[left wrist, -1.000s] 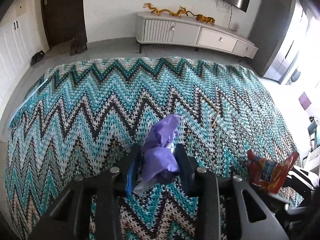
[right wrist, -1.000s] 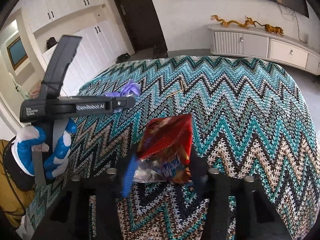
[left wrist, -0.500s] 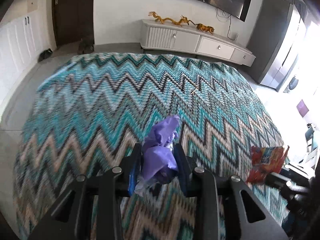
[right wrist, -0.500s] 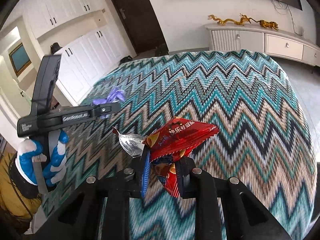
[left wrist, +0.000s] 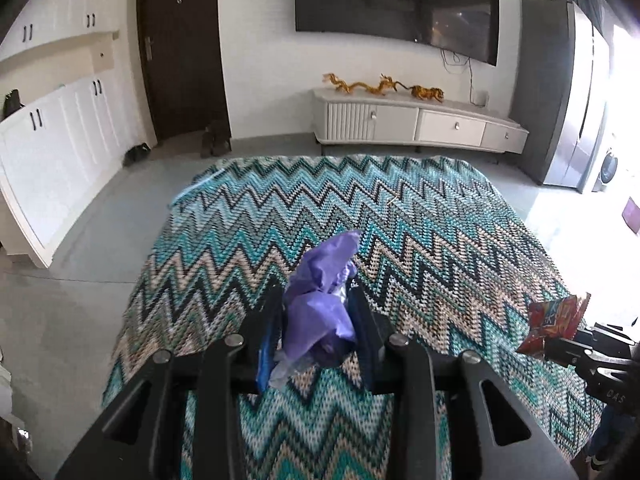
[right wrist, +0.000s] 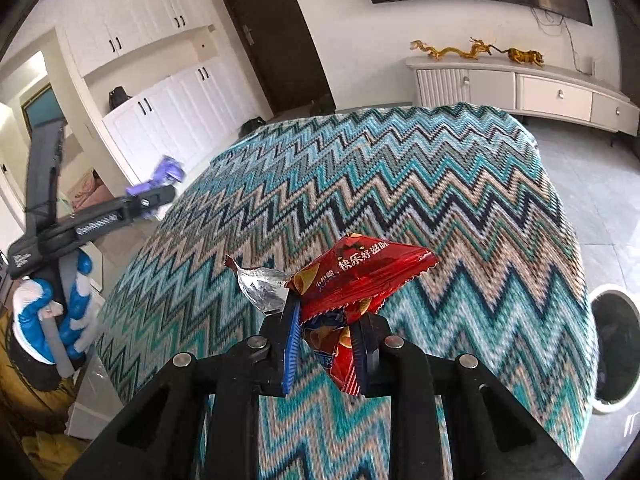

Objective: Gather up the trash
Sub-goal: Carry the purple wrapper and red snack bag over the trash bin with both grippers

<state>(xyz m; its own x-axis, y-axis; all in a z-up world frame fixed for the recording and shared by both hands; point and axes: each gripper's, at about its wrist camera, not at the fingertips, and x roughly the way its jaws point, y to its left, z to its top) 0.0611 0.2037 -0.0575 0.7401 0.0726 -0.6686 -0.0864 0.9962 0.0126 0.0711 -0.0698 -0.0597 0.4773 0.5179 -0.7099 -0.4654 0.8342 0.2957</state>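
We have the right gripper (right wrist: 325, 344) clenched on the red snack wrapper (right wrist: 356, 280), left gripper (left wrist: 316, 332) clenched on purple wrapper (left wrist: 320, 300); the bin (right wrist: 614, 344) sits low-right of the right jaws, right hand nearer.

The left black two-finger gripper (left wrist: 316, 316) points downward at a slant, its jaws clamped on a crumpled purple plastic wrapper (left wrist: 320, 300). The right black two-finger gripper (right wrist: 326, 336) tilts down likewise, pinching a crinkled red foil snack packet (right wrist: 352, 276). A hand in a blue-and-white glove (right wrist: 48, 320) grasps the left gripper's handle.
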